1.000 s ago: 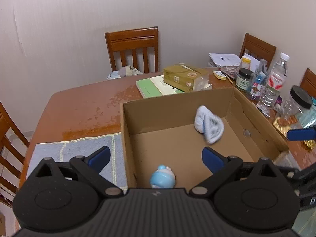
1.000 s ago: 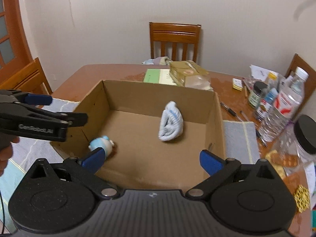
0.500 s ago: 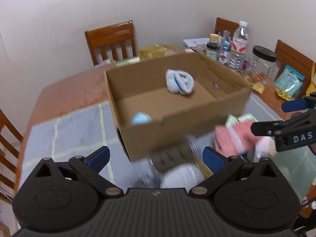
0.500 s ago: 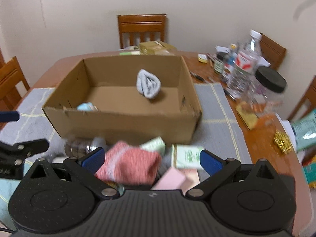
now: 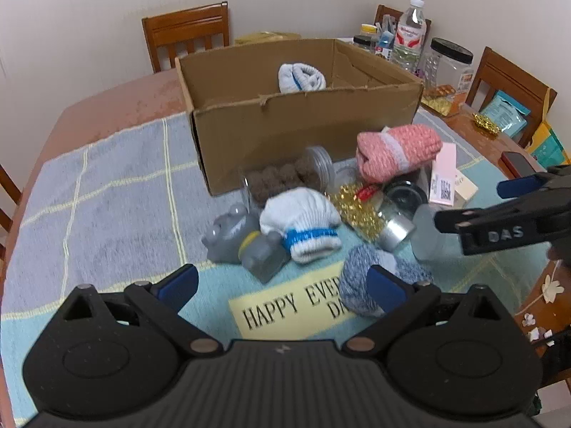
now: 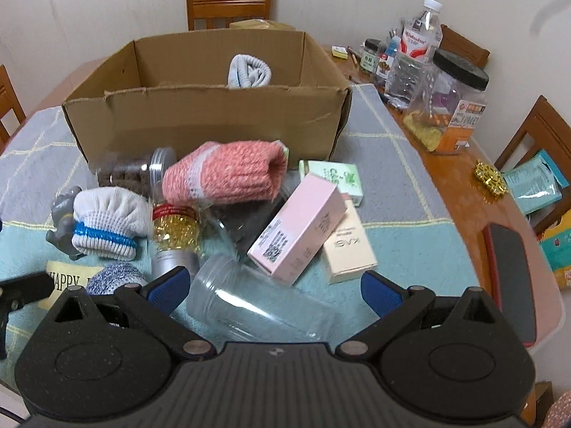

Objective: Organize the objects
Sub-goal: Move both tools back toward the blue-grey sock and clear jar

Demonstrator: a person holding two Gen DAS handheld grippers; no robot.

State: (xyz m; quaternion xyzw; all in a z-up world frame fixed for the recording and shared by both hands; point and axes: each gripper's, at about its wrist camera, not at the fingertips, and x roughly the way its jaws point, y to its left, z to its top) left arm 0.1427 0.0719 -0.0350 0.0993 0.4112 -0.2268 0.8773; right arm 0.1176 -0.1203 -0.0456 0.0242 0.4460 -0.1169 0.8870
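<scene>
Wooden chairs [image 5: 185, 32] are standing round the table [image 5: 117, 107]; a water bottle [image 6: 415, 60] and a black-lidded jar [image 6: 453, 100] are sitting near its far right edge, with teal packets [image 6: 531, 185] lying on a chair

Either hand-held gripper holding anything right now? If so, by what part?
Nothing held. The left hand-held gripper and right hand-held gripper are both open, above the pile in front of the box, touching nothing.

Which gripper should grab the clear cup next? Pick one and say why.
Right. The clear cup lies on its side just ahead of the right gripper, partly between its open fingers. The left gripper, also open, faces the blue sock, with the cup off to its right.
</scene>
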